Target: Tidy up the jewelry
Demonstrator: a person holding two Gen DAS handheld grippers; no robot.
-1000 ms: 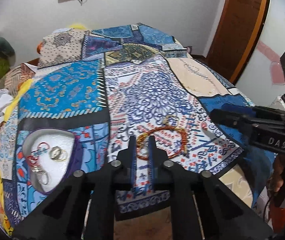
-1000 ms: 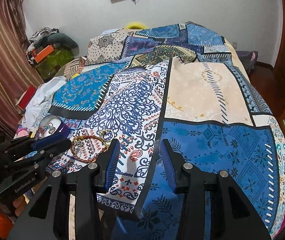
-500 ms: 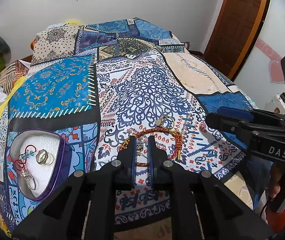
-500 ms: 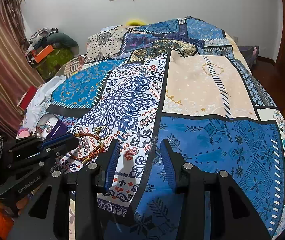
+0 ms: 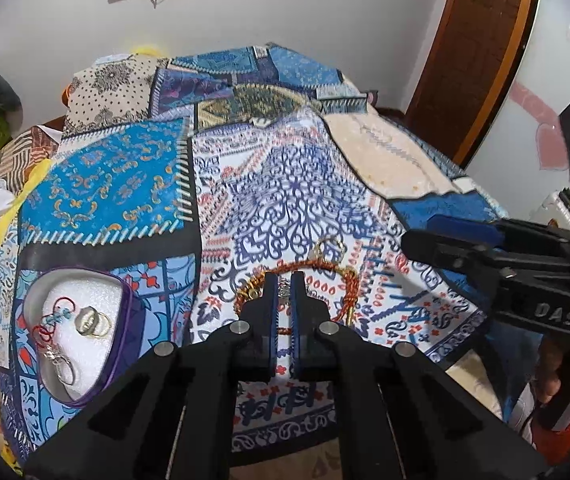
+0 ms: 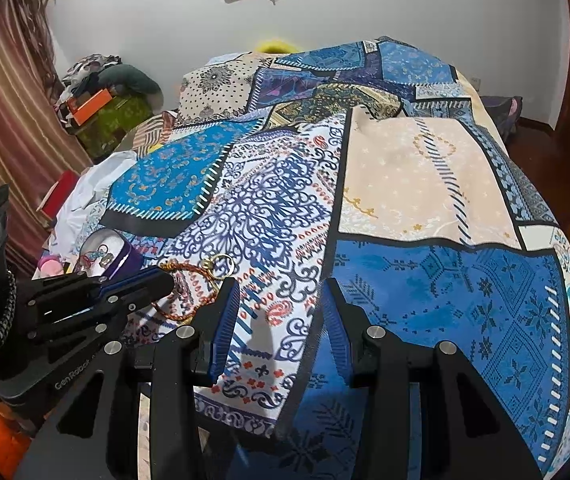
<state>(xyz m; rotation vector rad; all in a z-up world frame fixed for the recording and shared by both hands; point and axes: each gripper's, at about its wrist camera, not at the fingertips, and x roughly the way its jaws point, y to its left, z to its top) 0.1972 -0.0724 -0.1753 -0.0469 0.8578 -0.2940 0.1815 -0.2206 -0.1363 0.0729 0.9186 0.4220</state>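
So far, only a part of the jewelry is put away. In the left wrist view I see the open box (image 5: 85, 336) with a white lining and purple rim, lying on the bed (image 5: 269, 200) near its front left corner. Inside it there are already a pair of rings (image 5: 92, 321), a red and blue looped piece (image 5: 53, 320) and a silver piece (image 5: 60, 362) below it.

Three things are not in the box yet. The red-orange beaded bracelet (image 5: 305, 270) lies on the white and blue patch of the bedspread, near the front edge of the bed, and a gold ring (image 5: 329, 249) lies just behind it. My left gripper (image 5: 284, 292) has its jaws narrow, and between the tips I see a small silver piece (image 5: 283, 289). I judge that the jaws are closed on it, right over the bracelet, though I cannot tell if it is lifted from the bed.

My right gripper (image 6: 281, 312) hovers over the front edge of the bed, to the right of the bracelet, with jaws wide and nothing between them.

I think the silver piece goes to the box next, then the bracelet and the gold ring.
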